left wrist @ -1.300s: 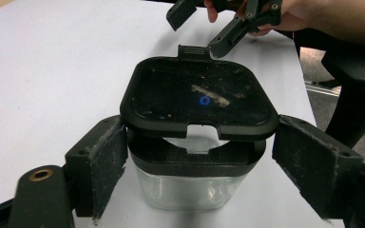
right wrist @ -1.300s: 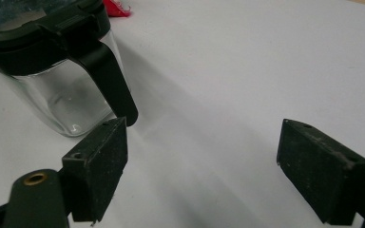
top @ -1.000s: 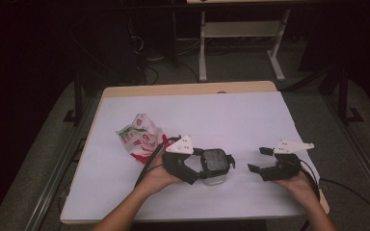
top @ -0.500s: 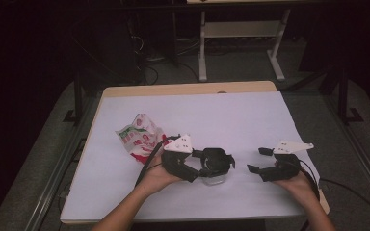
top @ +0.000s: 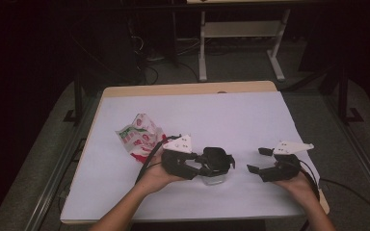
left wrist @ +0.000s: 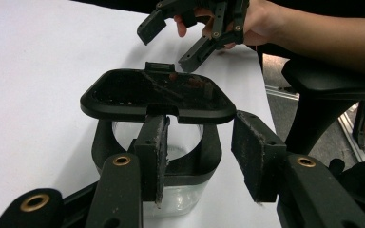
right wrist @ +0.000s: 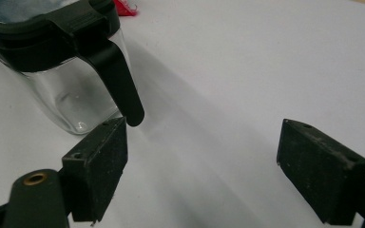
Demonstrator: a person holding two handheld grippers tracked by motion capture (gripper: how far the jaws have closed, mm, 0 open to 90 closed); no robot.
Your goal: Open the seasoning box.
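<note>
Glass jar (top: 215, 176) with its black clip lid sits on the worktop (top: 250, 120) between the closing, not yet gripping left gripper (top: 203, 166) jaws, while the right gripper (top: 256, 160) waits nearby, open and empty.

The left gripper (top: 211, 165) has been closing its jaws around the near handle of the glass jug (left wrist: 158, 156). Earlier they stood wide at the jug's side; now one pad lies against the handle's inner face, inside its loop, while the other pad stands just off the outer side, a gap showing in the left gripper view.
</note>
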